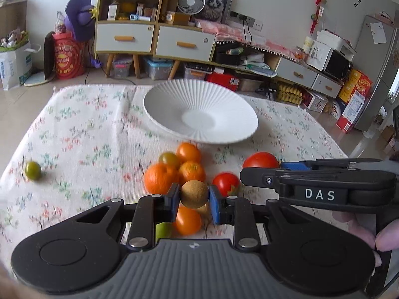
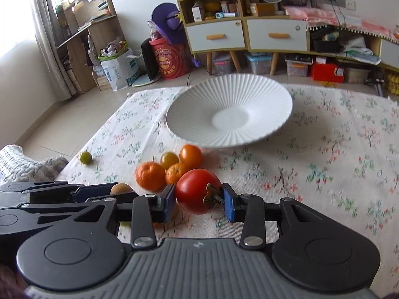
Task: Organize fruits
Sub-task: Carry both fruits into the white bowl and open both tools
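Already both tongs grip fruit: the left gripper (image 1: 194, 194) pinches a kiwi (image 1: 194, 193), the right gripper (image 2: 198, 196) a tomato (image 2: 197, 190). The plate (image 2: 199, 99) lies straight ahead, upper centre, nearer the right.

I'm working in a home living room: a shelf (image 2: 212, 7) crammed with boxes and papers, a fan (image 1: 190, 1), a framed cat picture (image 1: 216, 2) (fluffy one), a microwave (image 1: 336, 64), and a floral cloth (image 2: 324, 149) over the desk.
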Tool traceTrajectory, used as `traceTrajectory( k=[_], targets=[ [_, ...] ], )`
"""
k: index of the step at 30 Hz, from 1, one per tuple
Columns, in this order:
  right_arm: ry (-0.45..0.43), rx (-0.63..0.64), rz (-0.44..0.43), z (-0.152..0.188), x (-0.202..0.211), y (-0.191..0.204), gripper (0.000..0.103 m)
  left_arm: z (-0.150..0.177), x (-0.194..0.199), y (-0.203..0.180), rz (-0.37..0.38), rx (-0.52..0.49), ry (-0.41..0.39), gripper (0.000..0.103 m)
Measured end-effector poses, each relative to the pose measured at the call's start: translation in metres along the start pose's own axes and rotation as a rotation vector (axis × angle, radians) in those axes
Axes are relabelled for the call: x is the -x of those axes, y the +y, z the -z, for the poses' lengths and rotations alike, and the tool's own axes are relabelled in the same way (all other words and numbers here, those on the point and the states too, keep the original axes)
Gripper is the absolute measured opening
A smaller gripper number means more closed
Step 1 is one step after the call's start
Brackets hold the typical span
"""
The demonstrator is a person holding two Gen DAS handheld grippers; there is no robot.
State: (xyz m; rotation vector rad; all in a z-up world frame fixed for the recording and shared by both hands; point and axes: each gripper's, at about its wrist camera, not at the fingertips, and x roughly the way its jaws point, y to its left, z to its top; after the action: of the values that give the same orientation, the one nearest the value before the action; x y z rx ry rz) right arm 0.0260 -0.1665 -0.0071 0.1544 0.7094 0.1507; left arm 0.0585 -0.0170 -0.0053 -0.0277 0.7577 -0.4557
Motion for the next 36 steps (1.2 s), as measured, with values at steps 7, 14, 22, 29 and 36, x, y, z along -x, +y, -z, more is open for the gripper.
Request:
traceTrajectory(
  k=[7, 14, 22, 29, 36],
  targets=[
    [-0.047, 0.041, 0.009, -0.024, -0.018, -0.003, 0.036, -0.029, -0.019, -0.001, -0.016, -0.044, -0.044, 0.032],
    [-0.071, 0.040, 0.033, -0.042, -0.043, -0.023, 0.036, -0.047, -0.048, 0.009, -0.021, -0.061, -0.063, 0.032],
    [-0.053, 0.064, 0.061, -0.053, -0.067, -0.030, 0.036, -0.058, -0.077, 0.007, -0.019, -0.139, -0.067, 0.032],
    [-0.019, 0.067, 0.073, -0.056, -0.080, -0.034, 0.036, -0.061, -0.094, 0.012, -0.048, -0.155, -0.029, 0.032],
    [0.009, 0.062, 0.077, -0.056, -0.087, -0.036, 0.036, -0.061, -0.101, 0.013, -0.050, -0.178, -0.012, 0.032]
  ],
)
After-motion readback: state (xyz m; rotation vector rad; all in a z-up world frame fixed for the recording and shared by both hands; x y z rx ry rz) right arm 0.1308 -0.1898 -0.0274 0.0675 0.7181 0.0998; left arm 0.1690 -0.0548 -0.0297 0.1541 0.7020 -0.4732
